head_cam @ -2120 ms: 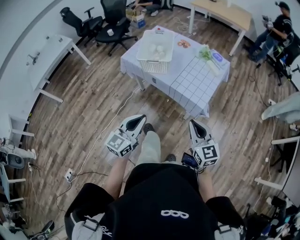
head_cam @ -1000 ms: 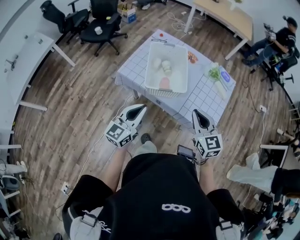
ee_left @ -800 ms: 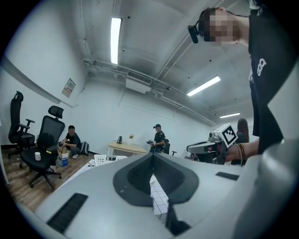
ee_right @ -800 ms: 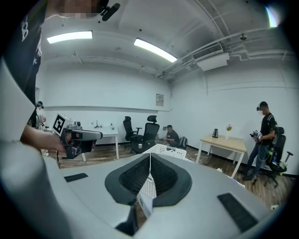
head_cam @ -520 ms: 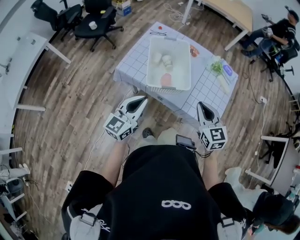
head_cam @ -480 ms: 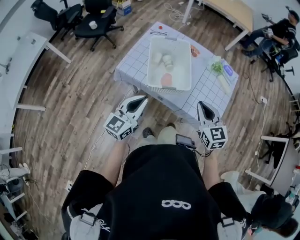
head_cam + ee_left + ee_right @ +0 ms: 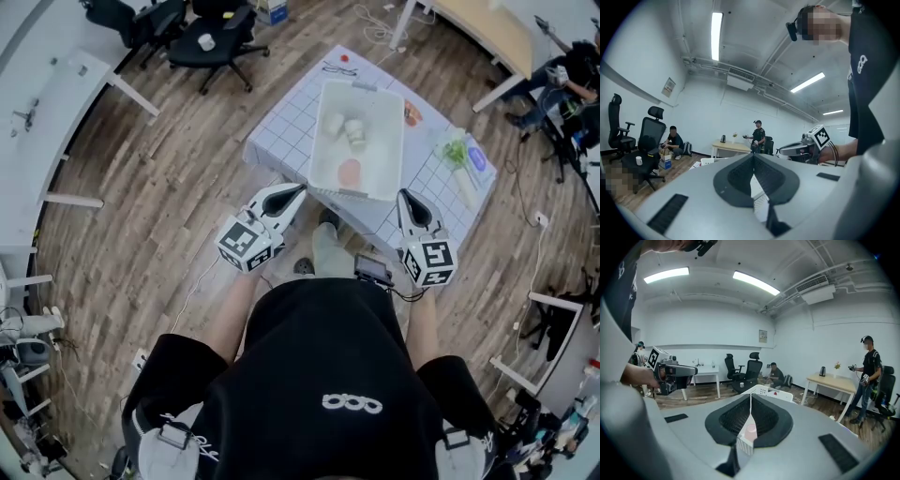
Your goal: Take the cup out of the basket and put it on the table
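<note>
Both jaws of the left gripper point(image 7: 296, 192) are pressed together on nothing, and so are those of the right gripper point(image 7: 407, 199). Both point at the near edge of the table point(image 7: 281, 131) and touch nothing. The pink cup point(image 7: 350, 172) lies in the white basket point(image 7: 320, 141) on the checked cloth, with two pale cups point(image 7: 335, 124) behind it. Each gripper's cube carries black-and-white square markers. The black shirt point(image 7: 319, 375) bears a small white looped logo.

white basket point(image 7: 317, 141) on checked table point(image 7: 281, 131), left claw point(image 7: 301, 188), right claw point(image 7: 405, 195) near it
</note>
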